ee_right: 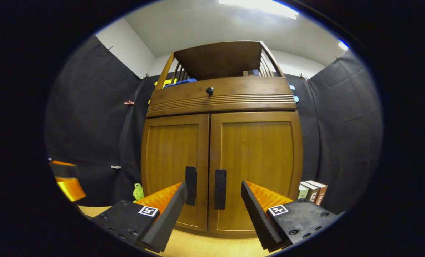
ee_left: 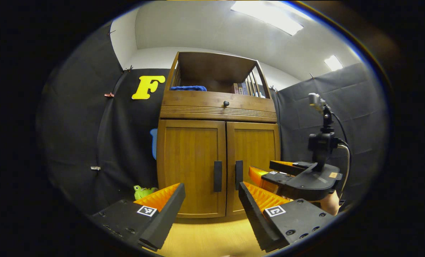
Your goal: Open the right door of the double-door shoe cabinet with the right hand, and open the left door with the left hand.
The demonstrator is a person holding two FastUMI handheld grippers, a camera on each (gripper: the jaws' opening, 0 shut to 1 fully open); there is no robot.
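Both doors shut; right gripper (ee_right: 214, 200) & left gripper (ee_left: 211, 201) wide open, empty. Rigid hinged wood: grab right handle (ee_right: 220, 189), left handle (ee_left: 218, 176).

The shoe cabinet (ee_right: 221, 142) stands on the floor (ee_left: 212, 239) against the booth's back wall, and everything sits around it. Left door (ee_right: 175, 167) and right door (ee_right: 255, 167) meet at the cabinet's middle, a handle on each side of the seam: left handle (ee_right: 190, 185), right handle (ee_right: 220, 189). Above the doors, a drawer with a knob (ee_right: 209, 90). On the cabinet's top shelf, a cloth (ee_left: 188, 88) at the left, books (ee_left: 241, 88) at the right. Left of the cabinet's foot, a small toy (ee_right: 138, 192); right of its foot, more books (ee_right: 312, 191). The right gripper (ee_left: 269, 175) sits just before the right door.
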